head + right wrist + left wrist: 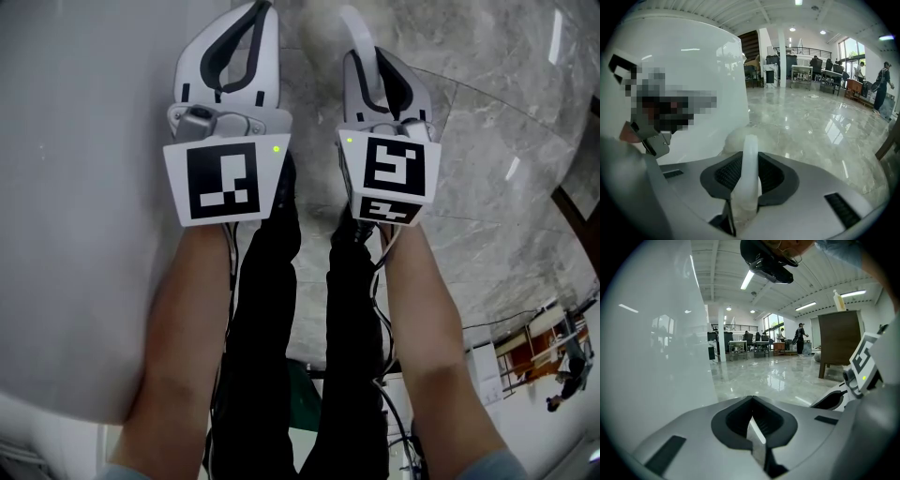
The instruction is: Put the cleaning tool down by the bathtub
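The white bathtub (pixel 84 206) fills the left of the head view, and its curved wall (pixel 693 84) rises close by in the right gripper view. My right gripper (pixel 372 58) (pixel 749 161) is shut on the white handle of the cleaning tool (pixel 750 159). The handle (pixel 356 23) arches past the jaws to a pale fluffy head (pixel 732 139) resting low against the tub's foot. My left gripper (pixel 247 33) (pixel 751 401) hangs beside it over the tub's edge, shut with nothing between its jaws.
Grey polished marble floor (pixel 487 141) spreads to the right of the tub. The person's legs in black trousers (pixel 272 309) stand below the grippers. A dark wooden cabinet (pixel 839 341) with a bottle on top stands off to the right; desks and people are far behind.
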A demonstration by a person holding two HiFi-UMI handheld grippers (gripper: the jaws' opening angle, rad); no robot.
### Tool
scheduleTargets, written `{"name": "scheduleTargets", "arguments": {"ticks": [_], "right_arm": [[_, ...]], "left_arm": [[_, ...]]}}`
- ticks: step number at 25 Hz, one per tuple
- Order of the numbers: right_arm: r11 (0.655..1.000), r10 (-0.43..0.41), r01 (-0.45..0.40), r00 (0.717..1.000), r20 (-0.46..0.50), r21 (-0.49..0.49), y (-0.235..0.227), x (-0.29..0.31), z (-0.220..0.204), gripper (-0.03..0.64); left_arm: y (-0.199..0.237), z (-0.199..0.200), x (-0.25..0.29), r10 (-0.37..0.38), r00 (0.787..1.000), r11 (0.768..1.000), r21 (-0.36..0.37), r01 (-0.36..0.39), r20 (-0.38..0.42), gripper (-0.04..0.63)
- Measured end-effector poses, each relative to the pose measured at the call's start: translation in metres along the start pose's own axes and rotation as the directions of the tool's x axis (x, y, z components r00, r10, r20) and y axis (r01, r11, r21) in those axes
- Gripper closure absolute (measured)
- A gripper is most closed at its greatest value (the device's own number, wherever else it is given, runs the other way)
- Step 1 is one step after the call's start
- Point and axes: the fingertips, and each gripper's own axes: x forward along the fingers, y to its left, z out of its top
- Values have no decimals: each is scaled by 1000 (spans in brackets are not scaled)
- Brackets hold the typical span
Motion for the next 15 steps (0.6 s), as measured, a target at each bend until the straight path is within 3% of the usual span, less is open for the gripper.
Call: {"name": "scheduleTargets", "arguments": {"ticks": [12, 15], "right_arm": [[1000, 7, -8, 1000, -31, -8, 0, 11, -16, 510], [1000, 11, -11, 1000, -29, -9, -2, 13, -17, 479]], "left_arm": [[-4, -4, 1, -10, 1000, 1000, 19, 10, -15, 580], [-5, -5, 2, -13, 1000, 1000, 17, 14, -18, 580]]}}
